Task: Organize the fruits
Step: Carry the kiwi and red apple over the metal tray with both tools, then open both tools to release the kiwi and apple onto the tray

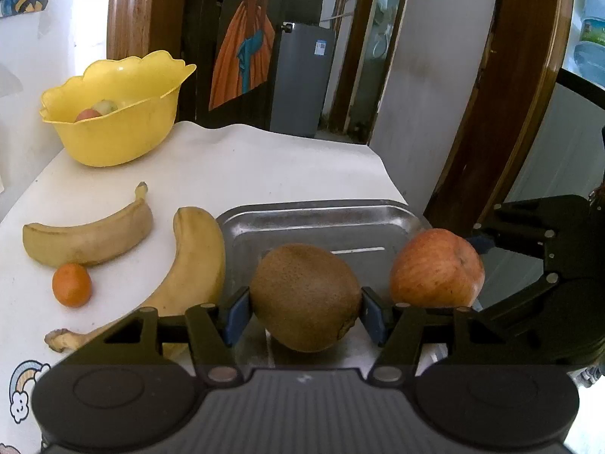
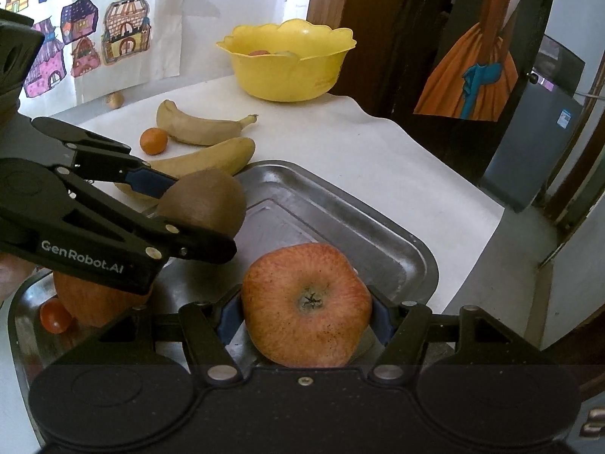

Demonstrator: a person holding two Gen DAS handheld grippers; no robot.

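White paper over the tabletop (image 2: 340, 140), doorway and grey cabinet beyond; a steel tray (image 2: 397, 249) sits at the near edge.

Nearest: right gripper (image 2: 306, 317), jaws spread wide around an apple (image 2: 306, 302), blue pads pressed to both flanks, calyx facing the lens. Apple appears lifted clear of the tray floor, though the view is too foreshortened to be sure. Risk: pads sit on a rounded, waxy surface near the widest part; any tilt and it could roll out and dent the tray or bounce off the table edge, which is close on that side.

Left gripper (image 1: 304, 308), jaws half open and closed on a kiwi (image 1: 305, 297), held over the tray's near rim. Kiwi is soft; over-squeeze would bruise it, slack grip would drop it.

Both grippers are close together over the tray; moving at once invites a clash of linkages.

In the tray: second apple (image 2: 94, 302) and a small tomato (image 2: 55, 316), both loose enough to be knocked.

Mid-table: two bananas (image 1: 196, 265), (image 1: 90, 236) and a small orange fruit (image 1: 72, 285), lying across the left gripper's path.

Far: yellow bowl (image 1: 113, 140) near the back corner, already holding fruit; a hard drop could tip it.
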